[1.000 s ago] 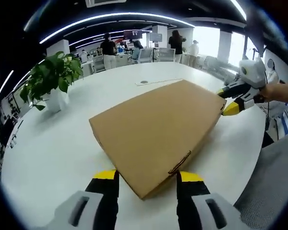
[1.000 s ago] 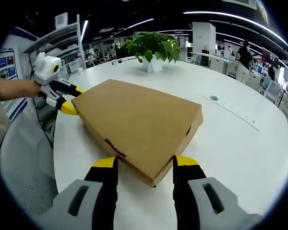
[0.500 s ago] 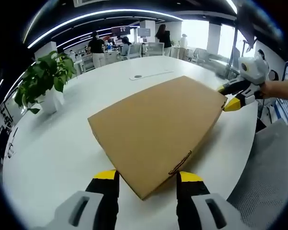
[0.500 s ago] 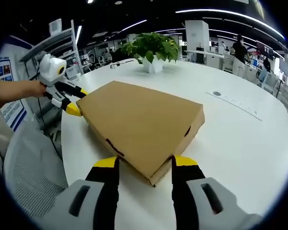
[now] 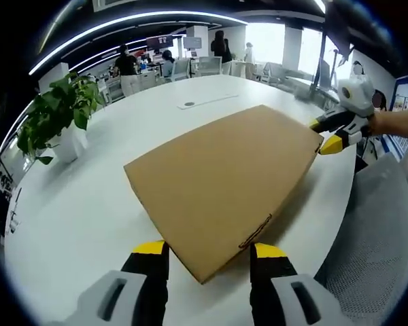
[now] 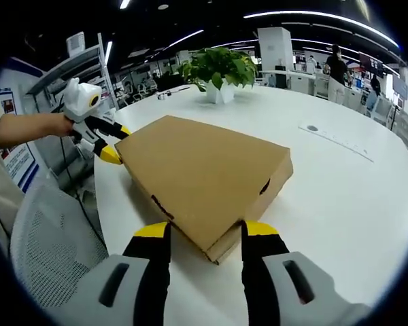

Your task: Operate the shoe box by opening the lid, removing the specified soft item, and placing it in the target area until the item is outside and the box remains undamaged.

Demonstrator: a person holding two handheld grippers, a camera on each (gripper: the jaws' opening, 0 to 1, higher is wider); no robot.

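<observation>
Left gripper view: flat brown cardboard shoe box [image 5: 224, 180], lid closed, lies near the round white table [image 5: 75, 204] edge, left gripper [image 5: 207, 261] and right gripper [image 6: 200, 239] both spread, straddling opposite corners; nothing opened or removed yet.

Two cams, opposite corners of the box

Each looked close across the shoe box [image 5: 224, 183] [image 6: 204, 180] toward the other tool; both shared it.
</observation>
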